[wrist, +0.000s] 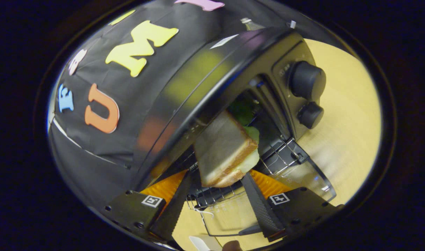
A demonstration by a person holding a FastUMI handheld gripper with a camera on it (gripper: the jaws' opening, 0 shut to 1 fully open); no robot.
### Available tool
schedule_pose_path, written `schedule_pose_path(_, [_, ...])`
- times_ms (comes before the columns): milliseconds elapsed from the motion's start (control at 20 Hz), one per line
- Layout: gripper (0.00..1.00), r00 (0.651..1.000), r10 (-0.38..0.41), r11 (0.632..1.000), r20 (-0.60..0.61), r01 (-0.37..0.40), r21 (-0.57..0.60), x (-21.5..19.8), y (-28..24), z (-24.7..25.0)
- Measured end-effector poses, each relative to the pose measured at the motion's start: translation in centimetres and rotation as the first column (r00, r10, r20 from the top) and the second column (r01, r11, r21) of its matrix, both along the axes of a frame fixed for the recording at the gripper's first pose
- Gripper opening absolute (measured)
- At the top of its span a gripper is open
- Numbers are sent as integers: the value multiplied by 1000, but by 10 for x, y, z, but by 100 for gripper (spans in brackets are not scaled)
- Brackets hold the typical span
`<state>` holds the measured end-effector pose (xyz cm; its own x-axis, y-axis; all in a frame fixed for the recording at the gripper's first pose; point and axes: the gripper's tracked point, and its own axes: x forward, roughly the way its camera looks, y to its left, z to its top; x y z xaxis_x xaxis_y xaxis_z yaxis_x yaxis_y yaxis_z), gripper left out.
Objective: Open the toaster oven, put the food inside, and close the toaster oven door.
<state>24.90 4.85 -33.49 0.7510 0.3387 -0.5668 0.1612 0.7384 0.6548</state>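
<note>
A black toaster oven [212, 80] stands on the wooden table with its glass door [305, 177] folded down open. My gripper [219, 177] is shut on a toast sandwich [221, 150] with green lettuce and a pale filling. Both fingers [258, 200] press on its lower sides. The sandwich sits at the oven's mouth, above the front of the wire rack [280, 155], with its far end just inside the opening. The deeper part of the oven's inside is dark and mostly hidden behind the sandwich.
Two round black knobs [307, 81] sit on the oven's control panel beside the opening. The light wooden table [348, 125] stretches beyond the oven's knob side. The booth's black cloth wall hangs behind the oven.
</note>
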Motion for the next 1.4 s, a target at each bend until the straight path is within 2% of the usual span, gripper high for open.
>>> schedule_pose_path(150, [97, 998, 52, 995, 28, -50, -86, -27, -3, 16])
schedule_pose_path(350, [100, 989, 134, 961, 62, -115, -250, -75, -11, 37])
schedule_pose_path(600, [100, 973, 207, 878, 105, -137, -459, -129, -32, 49])
schedule_pose_path(750, [100, 969, 225, 813, 104, -128, -568, -155, -45, 35])
schedule_pose_path(850, [100, 971, 221, 794, 85, -129, -593, -171, -40, 16])
schedule_pose_path(1050, [100, 977, 214, 790, 15, -164, -591, -183, -34, -37])
schedule_pose_path(1400, [100, 968, 245, 775, -47, -225, -590, -165, -22, -89])
